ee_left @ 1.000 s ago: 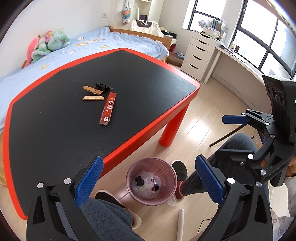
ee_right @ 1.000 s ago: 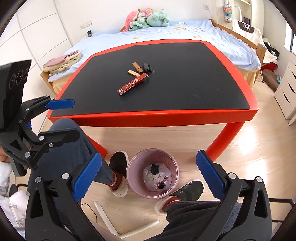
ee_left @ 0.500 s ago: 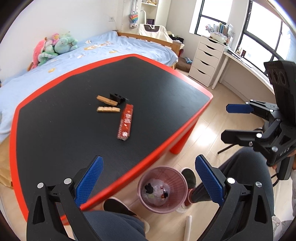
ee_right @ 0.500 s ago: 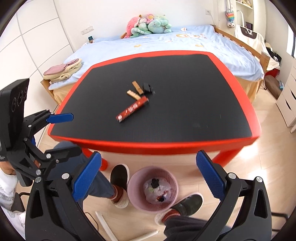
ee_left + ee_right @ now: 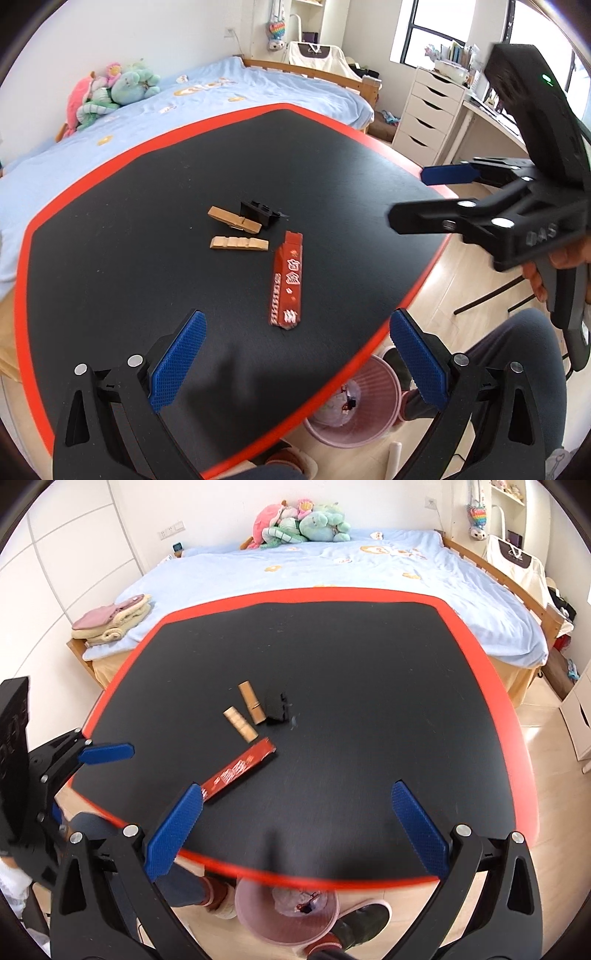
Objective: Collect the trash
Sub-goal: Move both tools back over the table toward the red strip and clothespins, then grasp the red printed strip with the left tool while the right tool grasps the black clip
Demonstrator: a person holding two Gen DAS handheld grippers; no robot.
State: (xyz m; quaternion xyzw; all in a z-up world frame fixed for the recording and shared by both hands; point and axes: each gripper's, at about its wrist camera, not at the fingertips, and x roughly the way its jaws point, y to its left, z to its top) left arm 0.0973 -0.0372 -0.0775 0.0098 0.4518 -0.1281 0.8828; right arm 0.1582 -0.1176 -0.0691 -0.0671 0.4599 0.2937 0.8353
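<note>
A long red wrapper [image 5: 286, 279] [image 5: 240, 770] lies on the black table top [image 5: 147, 206] [image 5: 369, 686]. Just beyond it lie two wooden clothespin pieces [image 5: 236, 230] [image 5: 245, 712] and a small black clip [image 5: 258, 211] [image 5: 277, 709]. My left gripper [image 5: 295, 362] is open and empty above the table's near edge, short of the wrapper. My right gripper [image 5: 295, 823] is open and empty over the near edge, the wrapper's end by its left finger. A pink trash bin [image 5: 354, 402] [image 5: 288, 912] with a few scraps inside stands on the floor under the table edge.
The table has a red rim [image 5: 517, 760]. A bed with blue sheets [image 5: 332, 568] and plush toys lies behind it. White drawers [image 5: 428, 110] and a desk stand at the right. The person's legs and slippers [image 5: 365, 923] are beside the bin.
Both grippers have risen and moved forward from over the bin to above the table's near edge. The items on the table now sit much closer. Both stay open.
</note>
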